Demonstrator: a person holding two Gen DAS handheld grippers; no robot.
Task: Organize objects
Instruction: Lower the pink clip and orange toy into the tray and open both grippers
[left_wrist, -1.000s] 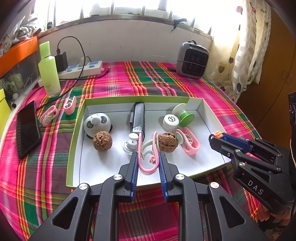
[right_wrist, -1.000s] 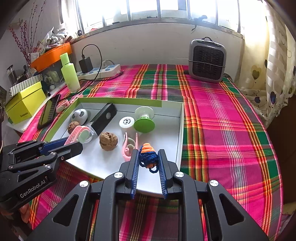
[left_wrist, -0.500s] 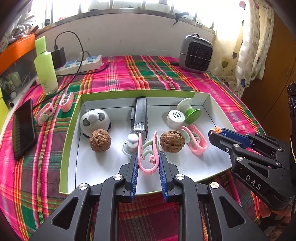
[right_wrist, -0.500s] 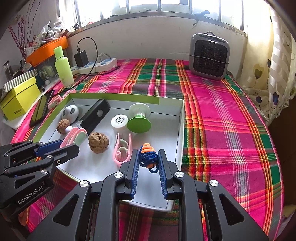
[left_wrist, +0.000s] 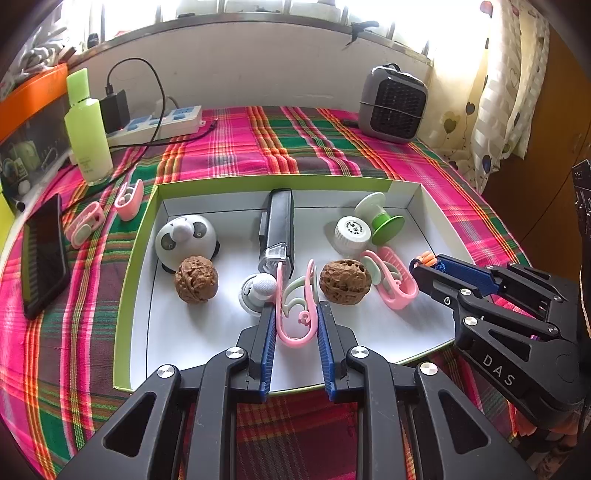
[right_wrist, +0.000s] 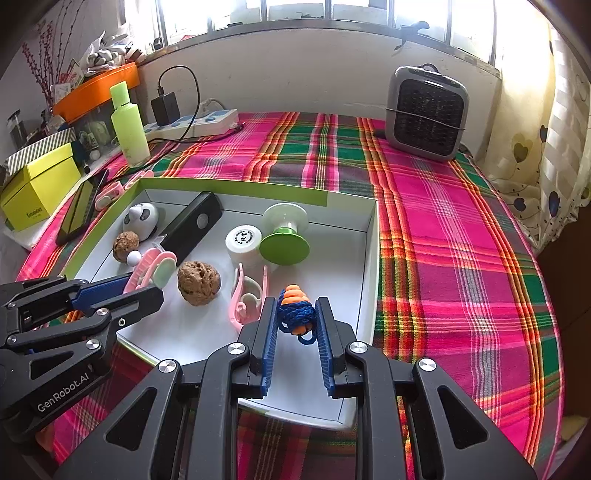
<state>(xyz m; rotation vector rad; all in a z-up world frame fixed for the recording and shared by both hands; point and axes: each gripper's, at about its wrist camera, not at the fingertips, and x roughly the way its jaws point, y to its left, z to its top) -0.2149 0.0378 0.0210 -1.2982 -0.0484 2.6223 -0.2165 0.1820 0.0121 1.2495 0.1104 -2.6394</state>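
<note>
A white tray with a green rim lies on the plaid cloth. It holds a panda toy, two walnuts, a black device, a white cap, a green spool and a pink clip. My left gripper is shut on a pink and mint clip above the tray's near half. My right gripper is shut on a blue and orange knotted rope toy above the tray's right near corner; it shows in the left wrist view.
Two more pink clips lie left of the tray beside a black phone. A green bottle, a power strip and a grey heater stand at the back. A yellow box sits far left.
Both grippers have moved forward over the tray with their objects still held; the tray contents look nearer. Nothing was let go.
</note>
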